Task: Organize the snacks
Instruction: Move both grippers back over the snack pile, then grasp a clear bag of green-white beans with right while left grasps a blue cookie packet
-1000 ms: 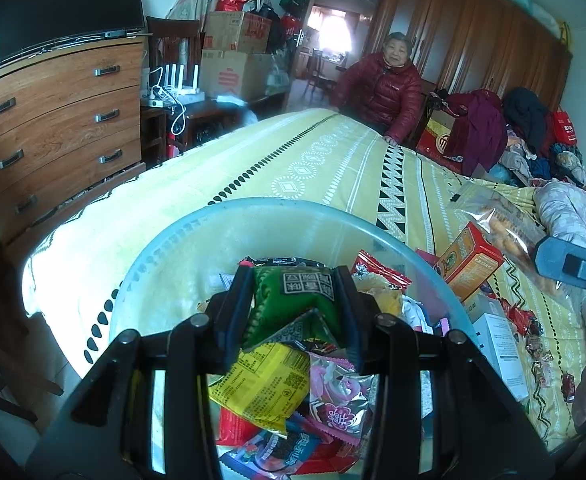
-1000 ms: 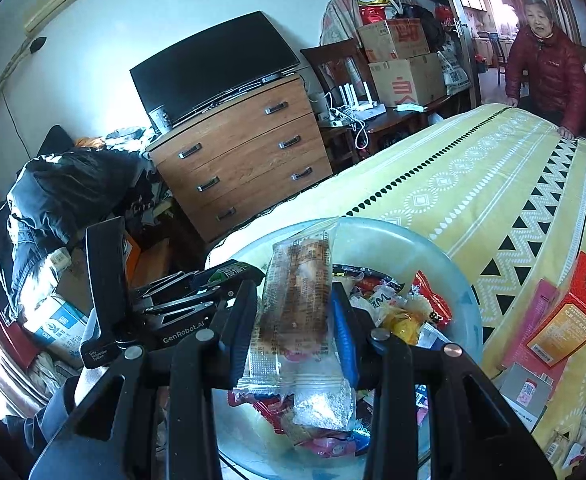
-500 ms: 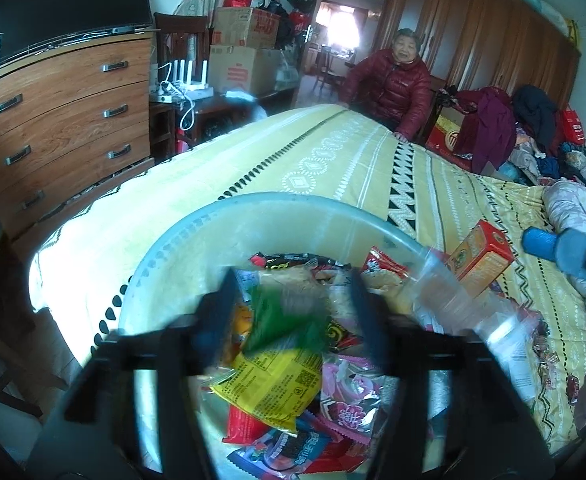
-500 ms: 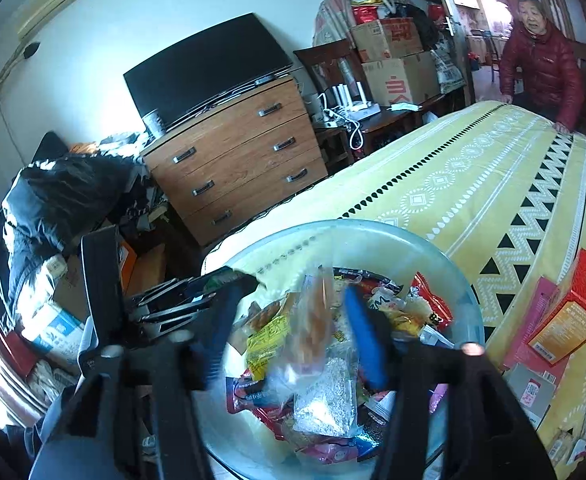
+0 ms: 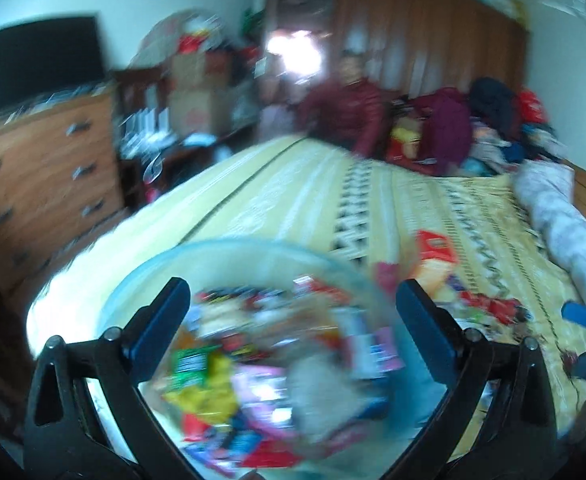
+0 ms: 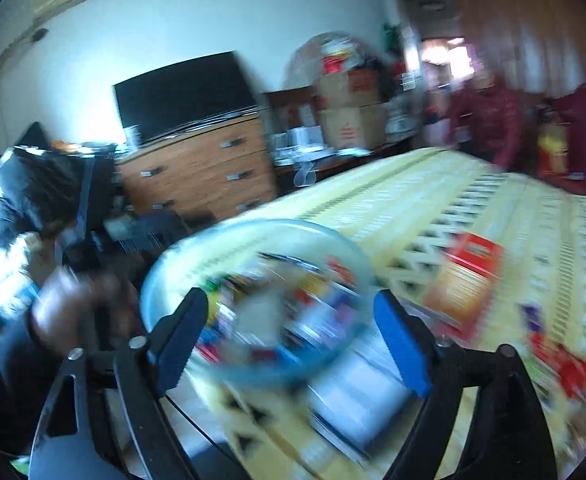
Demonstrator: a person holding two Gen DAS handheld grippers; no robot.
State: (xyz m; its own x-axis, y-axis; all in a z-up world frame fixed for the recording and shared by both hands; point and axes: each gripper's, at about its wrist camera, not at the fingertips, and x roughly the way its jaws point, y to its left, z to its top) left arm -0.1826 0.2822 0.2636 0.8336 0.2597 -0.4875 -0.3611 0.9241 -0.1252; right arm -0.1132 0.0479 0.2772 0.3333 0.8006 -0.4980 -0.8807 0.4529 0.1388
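Observation:
A clear plastic basin point(image 5: 229, 250) full of mixed snack packets point(image 5: 213, 380) sits on the near corner of the bed. My left gripper point(image 5: 291, 322) is open and empty just above it. My right gripper point(image 6: 291, 330) is open and empty too, over the basin point(image 6: 253, 226) from the right. A red and orange box point(image 6: 467, 276) lies on the bedspread to the right of the basin; it also shows in the left wrist view point(image 5: 433, 250). Both views are blurred by motion.
The yellow patterned bedspread point(image 5: 293, 192) stretches away. White boxes point(image 6: 357, 396) and loose red packets point(image 6: 573, 368) lie right of the basin. A wooden dresser point(image 6: 201, 176) with a television stands left. A person in a red jacket point(image 5: 345, 112) stands at the far end.
Both grippers have opened and dropped their packets, the green one and the clear one, into the basin. Both have pulled back and swung to the right.

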